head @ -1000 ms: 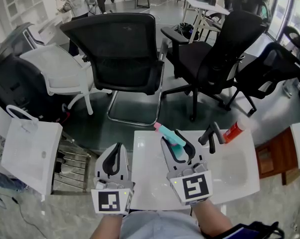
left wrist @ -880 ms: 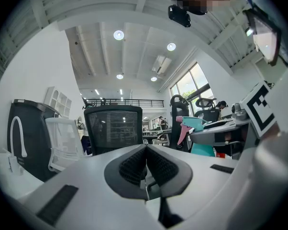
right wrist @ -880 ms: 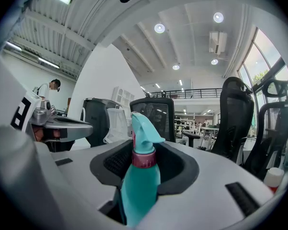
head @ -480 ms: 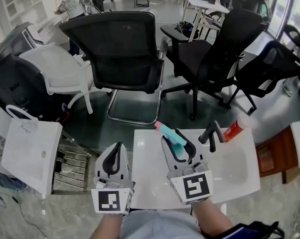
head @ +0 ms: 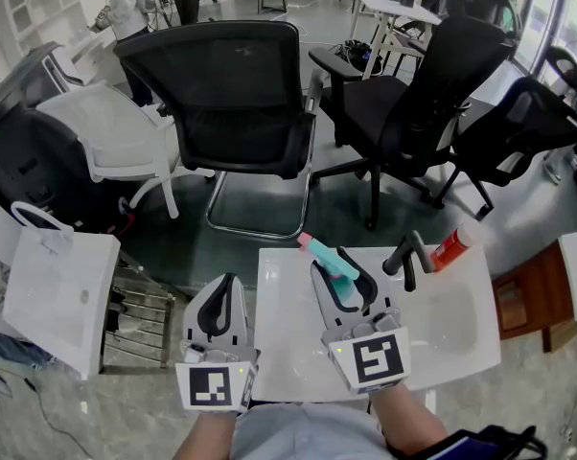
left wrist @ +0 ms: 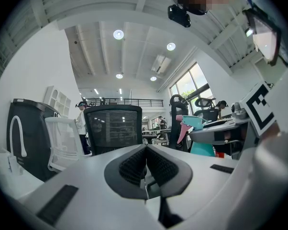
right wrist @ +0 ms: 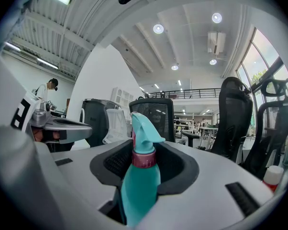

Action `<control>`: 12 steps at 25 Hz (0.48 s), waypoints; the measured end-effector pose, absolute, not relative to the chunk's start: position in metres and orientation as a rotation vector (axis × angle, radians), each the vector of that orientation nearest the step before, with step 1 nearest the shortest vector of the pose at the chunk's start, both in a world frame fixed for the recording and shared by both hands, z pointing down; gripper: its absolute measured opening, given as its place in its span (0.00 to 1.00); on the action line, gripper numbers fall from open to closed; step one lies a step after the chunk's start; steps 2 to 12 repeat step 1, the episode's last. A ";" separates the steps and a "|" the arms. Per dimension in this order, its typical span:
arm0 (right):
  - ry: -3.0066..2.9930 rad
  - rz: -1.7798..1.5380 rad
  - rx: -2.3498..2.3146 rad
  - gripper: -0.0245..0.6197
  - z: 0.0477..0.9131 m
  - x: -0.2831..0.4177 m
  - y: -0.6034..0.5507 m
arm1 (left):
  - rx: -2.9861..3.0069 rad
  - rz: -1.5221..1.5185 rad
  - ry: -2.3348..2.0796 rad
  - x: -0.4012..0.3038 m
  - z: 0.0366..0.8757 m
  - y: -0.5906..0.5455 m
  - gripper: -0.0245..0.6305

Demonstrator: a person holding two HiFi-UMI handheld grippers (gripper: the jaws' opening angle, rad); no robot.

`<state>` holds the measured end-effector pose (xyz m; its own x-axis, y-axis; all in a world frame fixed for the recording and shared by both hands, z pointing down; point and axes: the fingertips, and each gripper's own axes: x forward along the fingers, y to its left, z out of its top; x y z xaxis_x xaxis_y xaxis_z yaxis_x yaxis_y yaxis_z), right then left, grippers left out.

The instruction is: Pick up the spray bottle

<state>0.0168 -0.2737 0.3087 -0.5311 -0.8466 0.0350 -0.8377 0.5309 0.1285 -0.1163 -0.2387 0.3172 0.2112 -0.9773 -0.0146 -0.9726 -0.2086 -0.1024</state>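
Two black office chairs, a mesh-backed one (head: 221,94) and a padded one (head: 432,94), fill the upper half of the head view. A third black chair is cut off at the right edge. A white chair (head: 116,132) stands left of the mesh one, partly behind it. People (head: 130,3) in the far background are cut by the top edge and too small to describe.

Below the chairs lies a white counter (head: 279,353). Its near edge is hidden by the person's arms and the two marker cubes. A white panel (head: 58,295) with a loop handle stands to the left of the counter.

The right gripper (head: 338,274) is over the counter, its jaws clamped on the teal spray bottle (head: 319,250). The bottle's pink-tipped head sticks out past the jaw tips. Its lower body is buried between the jaws in both views, so whether its base touches the counter cannot be told.

The left gripper (left wrist: 145,164) is beside the counter's left edge with its jaws pressed together and nothing between them.

A black faucet-like fitting (head: 408,255) stands to the right of the bottle. Just beyond the fitting lies a red bottle (head: 453,247) with a white cap, its label unreadable.
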 end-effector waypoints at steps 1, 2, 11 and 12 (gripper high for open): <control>-2.667 -0.148 1.469 0.29 0.309 0.016 -0.273 | -2.374 -0.082 1.919 -0.117 0.317 -0.238 0.07; -2.667 -0.148 1.469 0.29 0.309 0.016 -0.273 | -2.374 -0.082 1.919 -0.117 0.317 -0.238 0.07; -2.667 -0.148 1.469 0.29 0.309 0.016 -0.273 | -2.374 -0.082 1.919 -0.117 0.317 -0.238 0.07; -2.667 -0.148 1.469 0.29 0.309 0.016 -0.273 | -2.374 -0.082 1.919 -0.117 0.317 -0.238 0.07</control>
